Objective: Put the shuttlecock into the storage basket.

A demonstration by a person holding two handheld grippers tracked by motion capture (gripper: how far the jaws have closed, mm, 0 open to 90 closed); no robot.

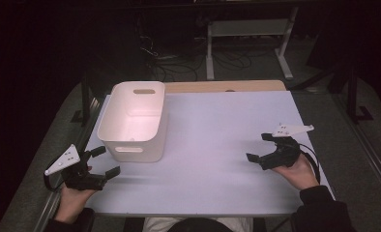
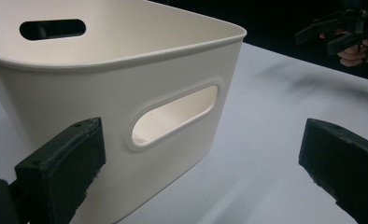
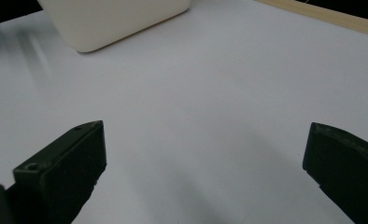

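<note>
at the near left edge of the table, the left gripper sits in the person's left hand, its jaws spread wide with nothing between them. in the left gripper view those jaws frame the near wall of the white bin, one of them just beside that wall, though whether it touches cannot be told. the right gripper is held in the right hand at the near right of the table, jaws likewise wide apart and empty, pointing across bare white tabletop toward the bin. the bin stands upright on the left part of the table, just beyond the left gripper and well apart from the right one, with an oval handle slot in its near wall. farther off, a strip of bare wood shows at the table's far edge, and beyond it cables lie on the dark floor.
</note>
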